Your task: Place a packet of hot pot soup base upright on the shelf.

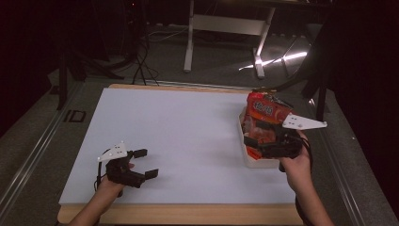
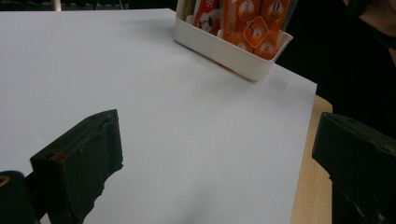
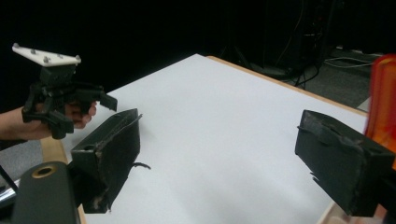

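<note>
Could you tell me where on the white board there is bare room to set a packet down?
The white board is bare between the left tool and the white bin, back to its far edge. It is crowded at the right edge, where the snack packets fill the bin and the open right tool hovers.

Orange snack packets (image 2: 254, 23) in white bin (image 2: 224, 51): digits "3" and "0" legible in white diamond panels. Red packet (image 1: 263, 110): white characters present, too blurred to read.

Glossy orange packets (image 2: 254, 28) — smooth white plastic bin (image 2: 224, 51)
</note>
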`<state>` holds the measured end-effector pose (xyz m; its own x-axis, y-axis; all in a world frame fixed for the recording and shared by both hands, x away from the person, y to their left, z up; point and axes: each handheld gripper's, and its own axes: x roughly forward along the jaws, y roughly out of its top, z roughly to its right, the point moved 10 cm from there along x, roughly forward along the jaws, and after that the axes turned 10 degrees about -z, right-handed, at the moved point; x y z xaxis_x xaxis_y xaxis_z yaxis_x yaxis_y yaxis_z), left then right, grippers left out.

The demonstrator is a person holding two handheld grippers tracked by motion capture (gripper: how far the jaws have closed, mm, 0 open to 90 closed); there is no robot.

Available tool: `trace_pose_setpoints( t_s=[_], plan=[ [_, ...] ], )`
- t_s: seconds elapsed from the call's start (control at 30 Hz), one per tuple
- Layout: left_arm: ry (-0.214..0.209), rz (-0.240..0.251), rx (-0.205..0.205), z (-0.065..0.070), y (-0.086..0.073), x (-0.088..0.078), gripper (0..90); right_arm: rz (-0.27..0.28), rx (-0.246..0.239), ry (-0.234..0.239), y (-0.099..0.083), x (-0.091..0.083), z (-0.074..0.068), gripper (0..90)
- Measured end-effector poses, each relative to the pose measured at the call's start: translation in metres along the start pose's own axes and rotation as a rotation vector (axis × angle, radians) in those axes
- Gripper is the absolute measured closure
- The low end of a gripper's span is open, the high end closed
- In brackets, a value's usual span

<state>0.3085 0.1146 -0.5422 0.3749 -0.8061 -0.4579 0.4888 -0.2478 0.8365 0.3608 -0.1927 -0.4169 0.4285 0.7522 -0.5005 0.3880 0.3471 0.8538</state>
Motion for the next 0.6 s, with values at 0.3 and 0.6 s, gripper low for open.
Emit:
trace_pose_setpoints(
  t_s=[0.3, 0.6],
  plan=[
    [0.003, -0.003, 0.005, 0.000, -0.001, 0.000, 2.1, -0.046, -0.012, 0.052, -0.030, 0.030, -0.018, 14.2],
    [0.000, 0.001, 0.003, 0.001, 0.000, 0.000, 2.1, -0.124, -0.021, 0.064, -0.061, 0.057, -0.024, 14.2]
  ],
)
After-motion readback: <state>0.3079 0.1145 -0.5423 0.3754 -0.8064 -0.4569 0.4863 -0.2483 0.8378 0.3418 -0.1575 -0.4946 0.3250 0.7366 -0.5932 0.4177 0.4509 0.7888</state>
